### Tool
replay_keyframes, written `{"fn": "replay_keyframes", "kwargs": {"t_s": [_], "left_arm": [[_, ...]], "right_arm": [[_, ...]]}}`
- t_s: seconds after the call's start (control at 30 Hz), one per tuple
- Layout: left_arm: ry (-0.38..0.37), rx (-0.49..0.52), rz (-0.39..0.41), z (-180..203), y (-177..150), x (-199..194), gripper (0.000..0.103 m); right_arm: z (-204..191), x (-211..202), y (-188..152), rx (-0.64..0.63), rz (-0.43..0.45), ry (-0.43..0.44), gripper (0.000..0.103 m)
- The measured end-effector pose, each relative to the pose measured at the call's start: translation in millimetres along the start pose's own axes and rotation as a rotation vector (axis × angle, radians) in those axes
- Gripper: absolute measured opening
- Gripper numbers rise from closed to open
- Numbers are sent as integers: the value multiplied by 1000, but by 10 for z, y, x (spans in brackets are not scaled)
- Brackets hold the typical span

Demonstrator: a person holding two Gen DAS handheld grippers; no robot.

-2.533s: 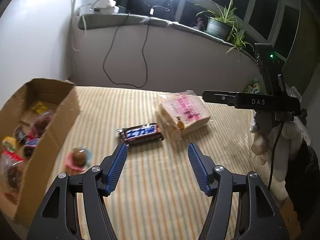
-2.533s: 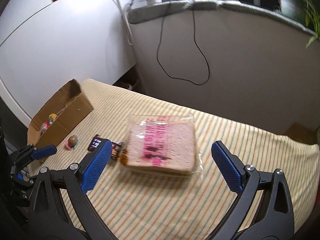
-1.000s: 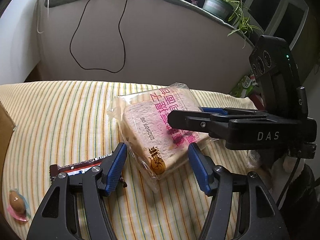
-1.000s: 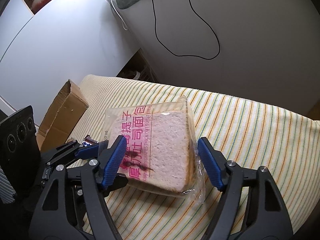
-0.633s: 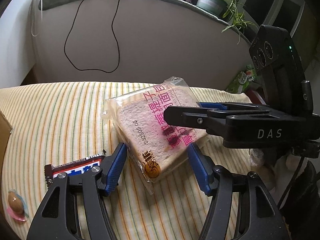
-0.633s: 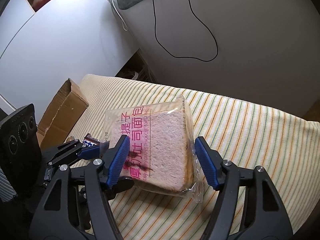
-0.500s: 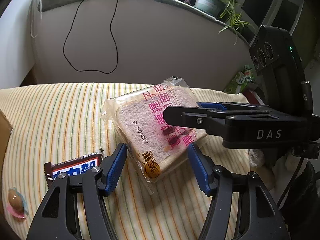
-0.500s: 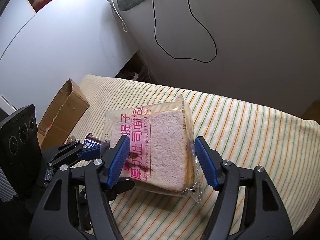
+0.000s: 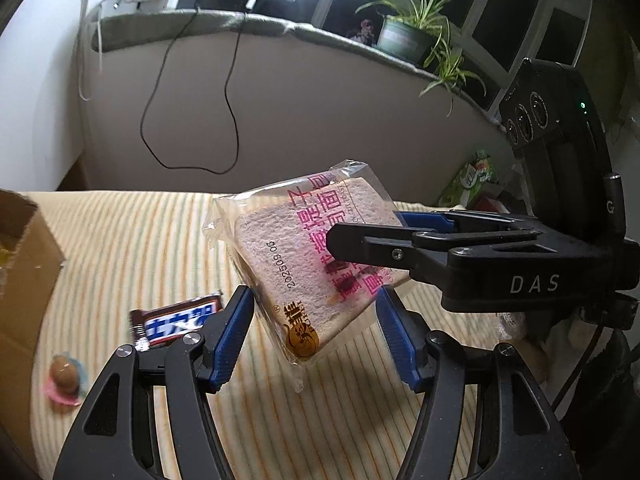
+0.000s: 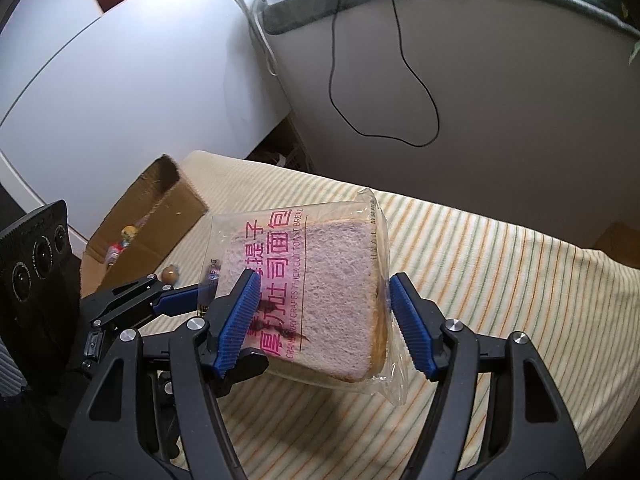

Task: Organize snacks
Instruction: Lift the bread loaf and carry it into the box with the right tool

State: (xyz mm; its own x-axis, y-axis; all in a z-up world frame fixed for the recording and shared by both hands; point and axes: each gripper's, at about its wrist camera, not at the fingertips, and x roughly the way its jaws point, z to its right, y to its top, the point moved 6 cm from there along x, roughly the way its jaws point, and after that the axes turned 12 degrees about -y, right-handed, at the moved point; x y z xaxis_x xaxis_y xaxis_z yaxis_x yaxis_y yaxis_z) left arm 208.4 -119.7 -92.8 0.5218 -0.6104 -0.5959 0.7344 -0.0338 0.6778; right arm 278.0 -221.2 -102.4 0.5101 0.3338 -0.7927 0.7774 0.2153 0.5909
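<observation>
Bread, a clear bag of sliced toast (image 10: 320, 292), is clamped flat between the blue pads of the right claw (image 10: 324, 320) and hangs tilted above the striped table (image 10: 500, 280), clear of the cloth. What the coming move turns on, I judge, is that the cardboard box (image 10: 160, 216) lies to the far left of this claw, past the left claw (image 9: 312, 336), so the bag would have to travel leftward over the loose snacks. The left claw stands open and empty, its pads either side of the bag's low corner in its own view without pinching it; it is the nearer one to the box (image 9: 24, 264). The left wrist view shows what the right does not: a chocolate bar (image 9: 176, 320) just left of the left claw, with a wrapped round sweet (image 9: 64, 378) further left beside the box wall. The right wrist view in turn looks into the box, where a few small snacks already lie, and shows the bag's broad face.
</observation>
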Motion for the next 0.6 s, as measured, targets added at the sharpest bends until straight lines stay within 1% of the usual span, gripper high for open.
{"fn": "replay_keyframes", "kwargs": {"t_s": [0.13,0.27,0.47,0.6], "left_arm": [[28,13,37,-7,-19,-234,63],[71,15,79,-60,-60,-486,63],[126,7,133,-189,-90,-859,63],[161,-10,163,-340,-130,-1108,63]], "right_arm": [[-198,-107,28,-22,20,8,70],[-495,-185,70,-59,36,26,70],[-955,-201,143,-107,55,63,70],[-1242,-190,187,-140,62,87,70]]}}
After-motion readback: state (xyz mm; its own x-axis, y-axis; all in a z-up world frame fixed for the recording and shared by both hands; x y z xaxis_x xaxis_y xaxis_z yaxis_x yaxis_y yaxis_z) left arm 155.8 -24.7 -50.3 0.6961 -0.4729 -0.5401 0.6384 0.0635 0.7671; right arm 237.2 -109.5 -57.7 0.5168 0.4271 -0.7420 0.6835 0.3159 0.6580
